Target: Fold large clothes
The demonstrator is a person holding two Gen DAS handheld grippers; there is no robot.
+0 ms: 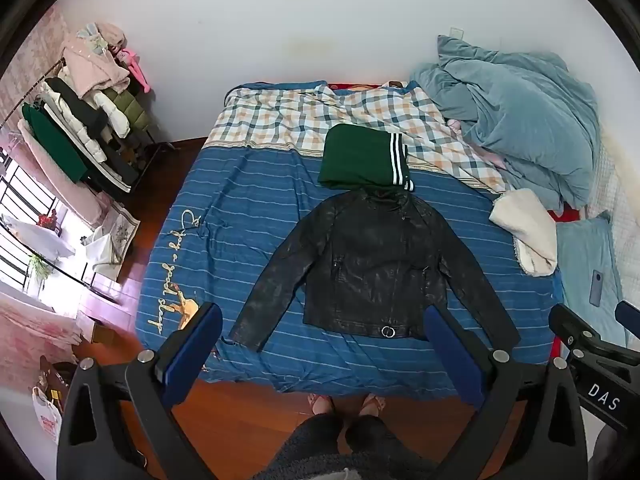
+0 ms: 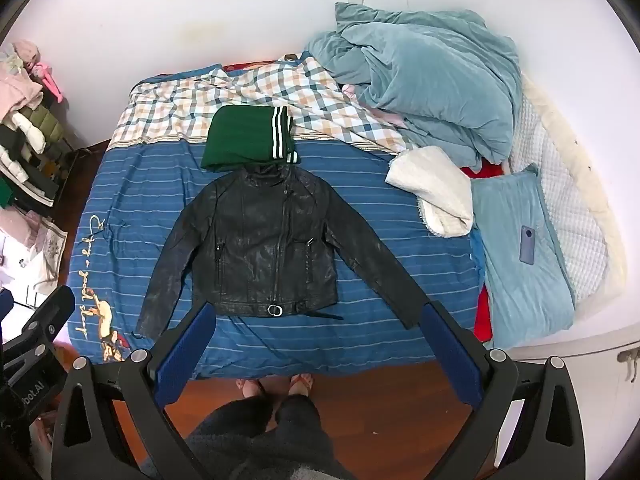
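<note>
Now: jacket [image 1: 372, 268] spread front-up mid-frame on bed [image 1: 280, 184], collar far, hem toward me, long axis running away | sleeves splayed toward lower corners; left tongs [image 1: 320, 344] nearer left-frame cuff, right tongs [image 2: 316, 344] nearer right-frame cuff | both tongs released, empty, above it | black, shiny, zipped; folded green garment [image 1: 360, 158] touching collar.

Jacket [image 1: 372, 264] on bed [image 1: 256, 208] — sweater [image 1: 360, 158] behind.
</note>
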